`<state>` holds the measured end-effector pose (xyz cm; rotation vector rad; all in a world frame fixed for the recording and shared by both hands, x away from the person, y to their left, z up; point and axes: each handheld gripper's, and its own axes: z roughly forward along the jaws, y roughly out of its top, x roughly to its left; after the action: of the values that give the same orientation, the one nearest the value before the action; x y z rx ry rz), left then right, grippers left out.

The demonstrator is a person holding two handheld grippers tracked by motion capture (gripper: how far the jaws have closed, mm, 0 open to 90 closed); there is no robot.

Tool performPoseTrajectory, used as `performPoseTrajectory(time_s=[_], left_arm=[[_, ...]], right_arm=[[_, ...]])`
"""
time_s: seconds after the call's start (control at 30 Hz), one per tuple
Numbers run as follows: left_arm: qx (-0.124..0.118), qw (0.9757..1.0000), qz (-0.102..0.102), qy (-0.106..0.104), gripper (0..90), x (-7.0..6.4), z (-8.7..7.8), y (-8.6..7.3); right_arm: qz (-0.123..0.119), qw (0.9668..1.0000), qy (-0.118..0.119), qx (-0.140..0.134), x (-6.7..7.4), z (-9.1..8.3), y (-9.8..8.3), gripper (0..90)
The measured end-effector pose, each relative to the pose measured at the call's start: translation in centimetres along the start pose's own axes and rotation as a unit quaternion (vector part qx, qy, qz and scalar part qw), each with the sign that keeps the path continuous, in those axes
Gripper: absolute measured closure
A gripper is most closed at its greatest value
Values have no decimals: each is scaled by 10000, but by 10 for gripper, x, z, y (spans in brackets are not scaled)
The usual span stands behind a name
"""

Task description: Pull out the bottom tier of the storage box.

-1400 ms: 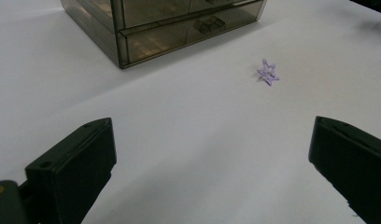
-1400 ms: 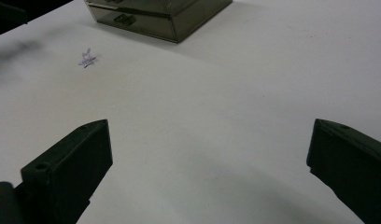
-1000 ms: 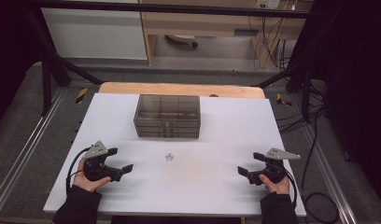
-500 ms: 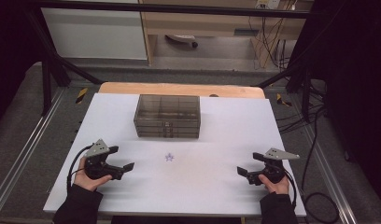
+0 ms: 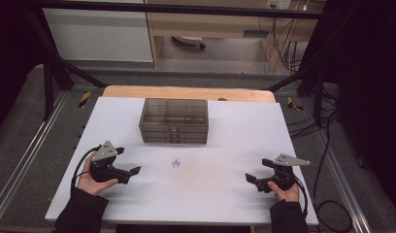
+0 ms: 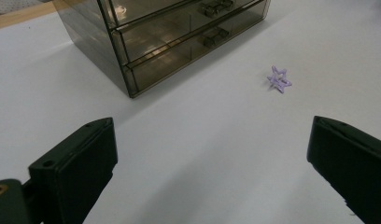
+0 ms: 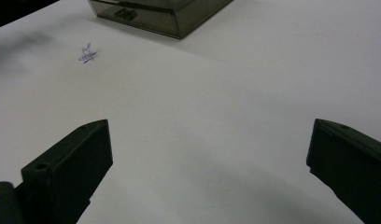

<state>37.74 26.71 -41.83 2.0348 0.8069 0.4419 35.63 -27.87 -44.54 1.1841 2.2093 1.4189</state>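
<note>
— So, the tongs first: how do they sit?

— Left tongs (image 5: pixel 130 174) lie at lower left of the high view, right tongs (image 5: pixel 252 180) at lower right, each in a hand, jaws pointing toward the frame's middle. Both gripper views show their own jaws set wide apart with nothing between them, just bare white desk (image 5: pixel 225 141).

— And the thing they face?

— A small purple star (image 5: pixel 175 163) sits on the desk between the two tongs, a little above their line in the high view, apart from both. It appears right of centre, upper part, in the left gripper view (image 6: pixel 279 80), and at upper left in the right gripper view (image 7: pixel 87 54).

— Anything in the way?

— Nothing lies between either pair of jaws and the star. Beyond it, toward the top of the high view, stands a smoky clear drawer box (image 5: pixel 173 121), near the star but not touching.

— Room at the edges?

— Open desk surrounds both tongs; the right hand sits close to the lower right edge. A wooden strip (image 5: pixel 186 92) borders the far side.

— What do the close views add?

— The left gripper view shows the box's stacked drawers (image 6: pixel 179 51) and their front handles, too small to make out from above.
</note>
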Motion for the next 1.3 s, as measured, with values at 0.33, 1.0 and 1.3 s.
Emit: performPoseTrajectory(time_s=[0.33,1.0,1.3], left_arm=[[129,9991,400,50,17,-3,5,13],[469,9868,1489,419,18,-14,23,32],[533,9779,1945,553,18,-20,32,37]], right_arm=[[0,10000,-5,-8,0,1,0,10],[-8,10000,-38,-10,0,0,0,10],[-21,10000,-33,-5,0,1,0,10]])
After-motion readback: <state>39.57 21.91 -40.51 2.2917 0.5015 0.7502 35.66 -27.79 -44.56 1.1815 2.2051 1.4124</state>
